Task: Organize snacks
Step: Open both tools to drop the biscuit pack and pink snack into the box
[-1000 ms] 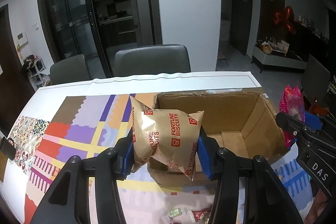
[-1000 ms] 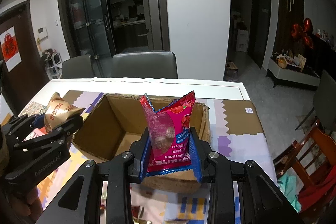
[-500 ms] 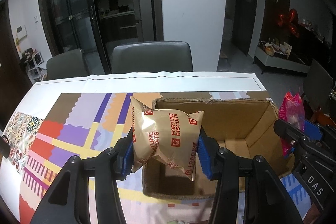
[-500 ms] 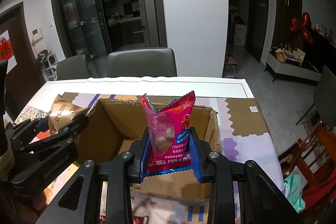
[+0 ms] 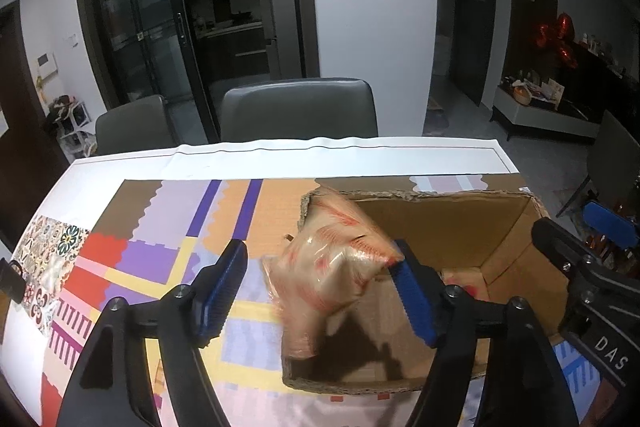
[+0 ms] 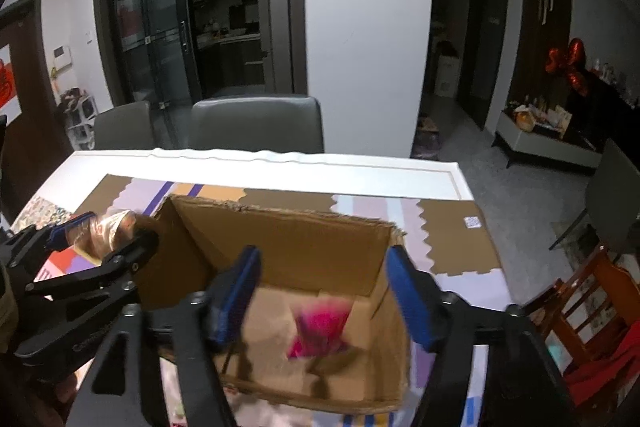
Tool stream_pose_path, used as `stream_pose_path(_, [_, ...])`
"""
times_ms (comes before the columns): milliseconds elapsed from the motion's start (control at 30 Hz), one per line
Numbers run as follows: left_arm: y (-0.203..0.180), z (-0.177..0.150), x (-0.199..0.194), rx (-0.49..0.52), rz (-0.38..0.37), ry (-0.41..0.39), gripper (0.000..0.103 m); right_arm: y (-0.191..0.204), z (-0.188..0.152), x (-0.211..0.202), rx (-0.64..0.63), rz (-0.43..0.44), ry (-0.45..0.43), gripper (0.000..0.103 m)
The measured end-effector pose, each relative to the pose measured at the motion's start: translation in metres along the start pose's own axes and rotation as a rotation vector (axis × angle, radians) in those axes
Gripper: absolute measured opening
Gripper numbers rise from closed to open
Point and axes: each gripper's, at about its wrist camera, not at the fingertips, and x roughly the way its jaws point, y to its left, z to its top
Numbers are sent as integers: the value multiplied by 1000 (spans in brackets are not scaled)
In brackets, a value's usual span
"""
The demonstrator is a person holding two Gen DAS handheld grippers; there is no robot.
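Both grippers, left [image 5: 320, 291] and right [image 6: 324, 293], poised above the cardboard box [image 6: 280, 231] so snacks fall inside, are opening: the tan biscuit packet [image 5: 332, 267] tumbles at twelve o'clock between spread jaws, the pink packet [image 6: 320, 331] drops boxward.

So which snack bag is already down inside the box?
The pink bag: it is blurred but low inside the cardboard box. The tan biscuit bag is higher, at the box's left wall, between the opening jaws of the left hand-held gripper.
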Motion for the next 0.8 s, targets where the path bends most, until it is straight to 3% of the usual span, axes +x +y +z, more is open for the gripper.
stream_pose_path(133, [1,-1,-6,-1,8,-15,84,-3,1,0,17,-6,6,70])
stream_pose_path(333, [1,-3,-19,8,16,-39,90,-11,-1,-4,39,-7,9,70])
stream_pose_path(800, [2,-7,-49,12,17,-69,92,-14,-2,-32,65,-5,-23,70])
